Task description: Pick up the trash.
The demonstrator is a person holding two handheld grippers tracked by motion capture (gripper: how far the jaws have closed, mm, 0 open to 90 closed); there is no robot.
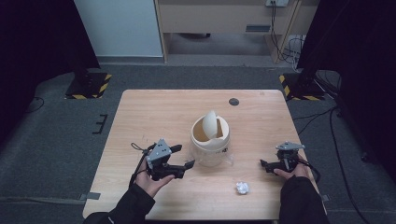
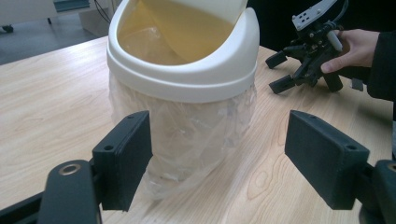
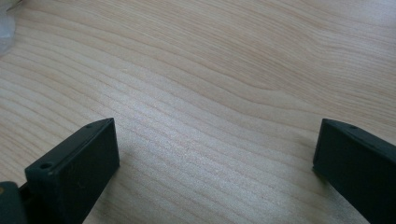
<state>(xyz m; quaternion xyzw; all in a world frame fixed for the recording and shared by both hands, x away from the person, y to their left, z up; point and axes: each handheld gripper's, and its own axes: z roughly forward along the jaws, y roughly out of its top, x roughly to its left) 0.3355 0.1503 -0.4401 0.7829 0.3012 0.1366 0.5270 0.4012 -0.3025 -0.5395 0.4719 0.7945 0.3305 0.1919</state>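
Bin: the small cream swing-lid bin stands upright near the middle of the counter, with a clear plastic liner hanging down around its body; it sits within reach of both hands, a sensible spot for dropping rubbish in.

Lid: the flap is tipped up on its pivot and the mouth is open, so the way in looks clear right now.

Left gripper: the left gripper hovers just beside the bin on its left flank, fingers spread wide and aimed at the lined body, neither one touching it. My read is that it's lining up to steady the bin.

Right gripper: the right gripper sits low over bare wood, well apart from the bin, its fingers wide apart with nothing between them.

Paper ball: a crumpled white wad lies on the counter near the front edge, between the two forearms and closer to the right hand; that's probably what the right side is going for.

Hedge: from the high view I can't tell whether the right gripper is resting on the counter or held just above it.

Step in hand: nothing grasped yet; the wad must be picked up before anything goes through that lid.
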